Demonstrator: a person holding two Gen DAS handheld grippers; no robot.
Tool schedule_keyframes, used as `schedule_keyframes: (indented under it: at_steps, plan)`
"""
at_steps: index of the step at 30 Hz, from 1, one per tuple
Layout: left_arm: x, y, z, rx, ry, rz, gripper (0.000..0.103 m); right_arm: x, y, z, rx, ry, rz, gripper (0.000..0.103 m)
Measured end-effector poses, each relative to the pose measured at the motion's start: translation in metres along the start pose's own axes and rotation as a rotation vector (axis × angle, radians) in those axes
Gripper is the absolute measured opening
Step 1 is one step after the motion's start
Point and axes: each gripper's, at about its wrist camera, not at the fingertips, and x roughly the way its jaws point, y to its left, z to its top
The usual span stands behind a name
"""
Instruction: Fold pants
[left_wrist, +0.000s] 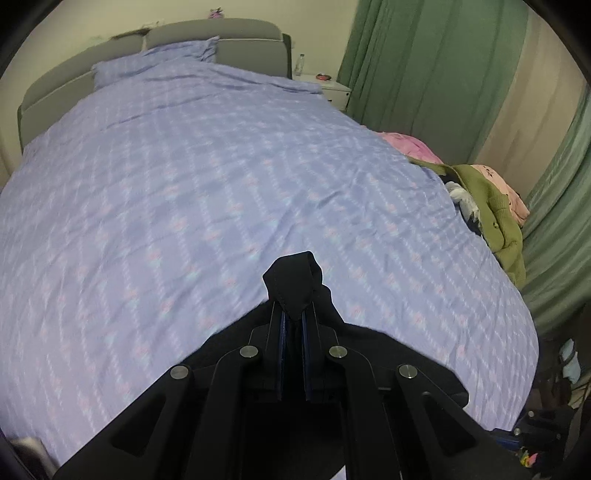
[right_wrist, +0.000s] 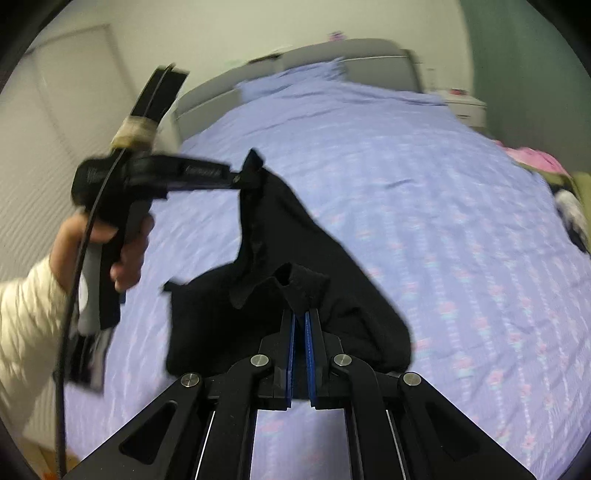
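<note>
Black soft-fabric pants (right_wrist: 295, 258) hang slack between both tongs, lifted above the bed with lilac patterned cover (right_wrist: 443, 221). Left tongs (left_wrist: 293, 314) clamped on a hemmed corner; right tongs (right_wrist: 300, 314) clamped on another bunched edge. Risk: each bite is shallow, so a tug could slip cloth free; uneven tension may twist the fold.

We are in a bedroom at home. We see a big bed (left_wrist: 221, 177) with a purple cover, a pillow (left_wrist: 177, 55), a grey headboard (left_wrist: 236, 40), green curtains (left_wrist: 424, 74), a small white table (left_wrist: 328, 86) and a pile of clothes (left_wrist: 491, 206).
</note>
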Motion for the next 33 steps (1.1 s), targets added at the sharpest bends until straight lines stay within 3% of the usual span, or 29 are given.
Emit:
schedule_keyframes:
  at_steps: [5, 10, 14, 16, 19, 21, 23, 25, 28, 31, 33]
  plan:
    - [-0.006, 0.046, -0.046, -0.018, 0.059, 0.027, 0.010, 0.030, 0.060, -0.021, -0.093, 0.116, 0.032, 0.007]
    - [0.004, 0.095, -0.095, -0.045, 0.128, 0.059, 0.010, 0.059, 0.091, -0.038, -0.138, 0.212, 0.039, 0.007]
    - [0.018, 0.112, -0.119, -0.070, 0.163, 0.066, 0.013, 0.071, 0.100, -0.056, -0.188, 0.271, 0.010, 0.007]
    - [0.021, 0.116, -0.129, -0.080, 0.181, 0.077, 0.025, 0.073, 0.101, -0.061, -0.210, 0.291, -0.030, 0.007]
    - [0.011, 0.121, -0.142, -0.080, 0.181, 0.167, 0.068, 0.077, 0.100, -0.064, -0.224, 0.337, -0.081, 0.007]
    - [-0.008, 0.130, -0.152, -0.119, 0.137, 0.169, 0.070, 0.075, 0.097, -0.064, -0.215, 0.378, -0.112, 0.014]
    - [-0.022, 0.138, -0.159, -0.168, 0.110, 0.134, 0.072, 0.062, 0.098, -0.058, -0.175, 0.344, -0.127, 0.047]
    - [-0.026, 0.145, -0.164, -0.204, 0.092, 0.079, 0.076, 0.059, 0.102, -0.051, -0.132, 0.288, -0.137, 0.059]
    - [-0.017, 0.159, -0.166, -0.317, 0.081, -0.001, 0.076, 0.059, 0.105, -0.047, -0.083, 0.230, -0.181, 0.060]
    - [-0.002, 0.167, -0.164, -0.427, 0.071, -0.052, 0.076, 0.079, 0.105, -0.046, -0.053, 0.274, -0.184, 0.060]
    - [0.009, 0.167, -0.160, -0.450, 0.078, -0.063, 0.077, 0.087, 0.103, -0.045, -0.039, 0.298, -0.166, 0.060]
